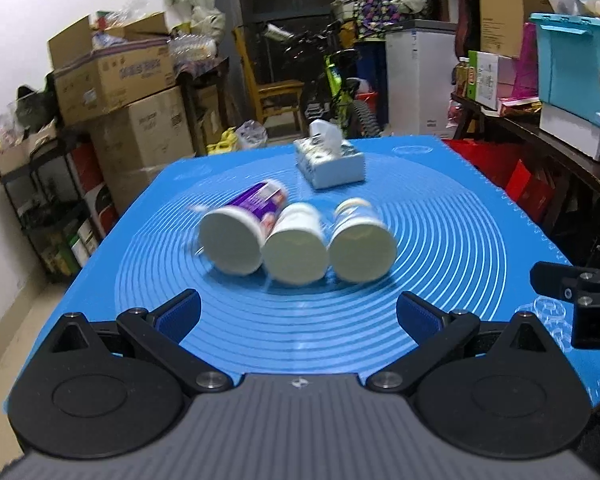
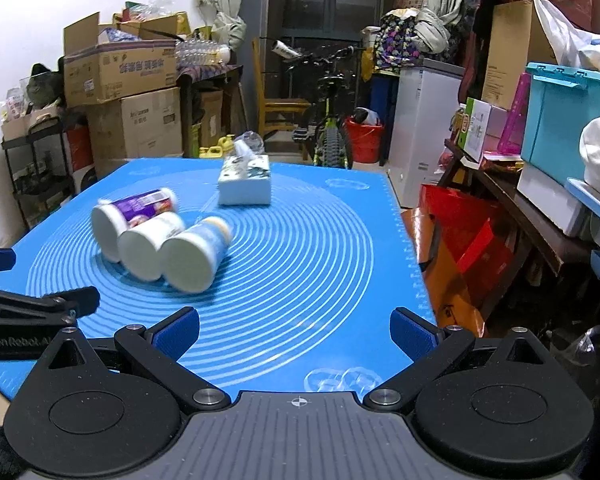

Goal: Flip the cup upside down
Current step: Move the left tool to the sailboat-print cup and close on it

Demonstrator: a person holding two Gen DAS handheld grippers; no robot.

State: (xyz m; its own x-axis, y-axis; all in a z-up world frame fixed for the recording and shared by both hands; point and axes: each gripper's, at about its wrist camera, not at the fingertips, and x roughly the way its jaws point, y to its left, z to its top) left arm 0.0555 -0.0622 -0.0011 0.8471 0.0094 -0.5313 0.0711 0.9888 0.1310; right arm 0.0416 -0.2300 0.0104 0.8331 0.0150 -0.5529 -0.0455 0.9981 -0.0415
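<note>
Three paper cups lie on their sides on the blue mat [image 1: 440,240], mouths toward me. The left one is purple-printed [image 1: 236,236], the middle one white [image 1: 296,246], the right one pale blue and white [image 1: 362,244]. They also show in the right wrist view: purple [image 2: 120,220], middle [image 2: 144,248], right [image 2: 192,258]. My left gripper [image 1: 298,316] is open and empty, a short way in front of the cups. My right gripper [image 2: 294,332] is open and empty, to the right of the cups and nearer the front edge.
A tissue box [image 1: 328,160] stands behind the cups on the mat, and it shows in the right wrist view too [image 2: 244,182]. The right gripper's body [image 1: 572,300] shows at the mat's right edge. Boxes, a bicycle and shelves crowd the room around the table.
</note>
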